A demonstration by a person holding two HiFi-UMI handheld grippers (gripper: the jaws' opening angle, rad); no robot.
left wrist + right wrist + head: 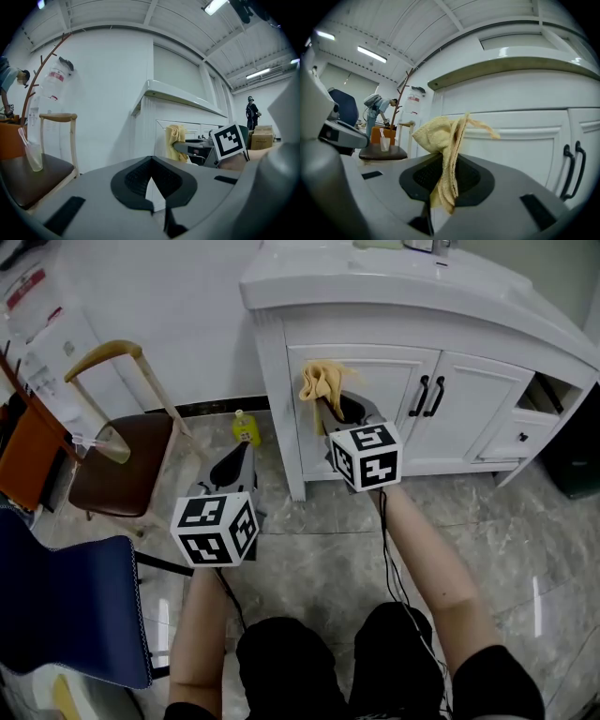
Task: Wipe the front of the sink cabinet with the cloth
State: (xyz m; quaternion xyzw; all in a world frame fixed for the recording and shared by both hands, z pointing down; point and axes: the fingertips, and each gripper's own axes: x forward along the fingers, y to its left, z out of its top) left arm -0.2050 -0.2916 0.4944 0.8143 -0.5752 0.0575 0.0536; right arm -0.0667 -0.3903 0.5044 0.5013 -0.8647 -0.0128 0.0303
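Clearly soft and light, the cloth [322,382] droops from the right hand-held gripper [330,409], pinched mid-fold (a bunched grip suits it) near the sink cabinet [380,390] at twelve o'clock, while the left hand-held gripper [242,454], at eight o'clock, is closed, empty.

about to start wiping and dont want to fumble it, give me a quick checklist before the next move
1. Yellow cloth gripped: ok. The right gripper has its jaws shut on it, with a bunch sticking out past the tips.
2. Cloth touching the left cabinet door: cannot tell. It sits in front of the door's upper left part, but contact is not shown.
3. Left gripper out of the way: ok. Its jaws are together on nothing, low and left of the cabinet.
4. Door handles clear: ok, right of the cloth.
5. Yellow bottle on the floor: ok, below and left of the door.
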